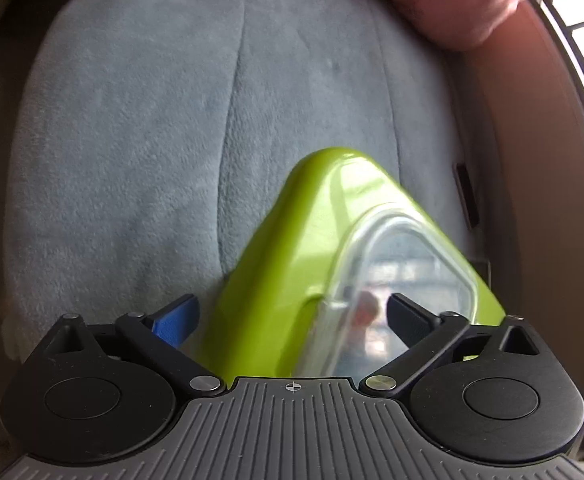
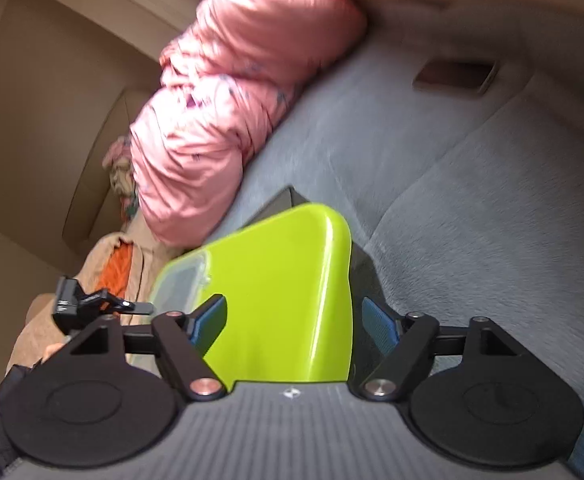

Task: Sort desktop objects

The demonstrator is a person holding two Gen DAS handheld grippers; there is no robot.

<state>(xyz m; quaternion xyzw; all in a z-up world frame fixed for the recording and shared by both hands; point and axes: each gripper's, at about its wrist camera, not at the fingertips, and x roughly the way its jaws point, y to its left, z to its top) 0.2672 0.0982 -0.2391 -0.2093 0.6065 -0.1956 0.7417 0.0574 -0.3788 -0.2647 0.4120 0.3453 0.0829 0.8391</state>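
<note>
Green box (image 1: 292, 248) with clear lid (image 1: 403, 280), tilted, over grey cushion (image 1: 132, 140). Left gripper (image 1: 292, 320) fingers wide, box between them; contact on either side unclear. Right gripper (image 2: 292, 322) likewise wide around box (image 2: 276, 292), left pad (image 2: 208, 324) touching, right pad apart. Pink bundle (image 2: 220, 108) beyond.

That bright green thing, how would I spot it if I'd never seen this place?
Find the grey plush cushion with a pink bundle at its edge. Over it, between the gripper fingers, sits the lime-green case: glossy hard plastic with a clear window, unlike the soft fabrics around.
</note>
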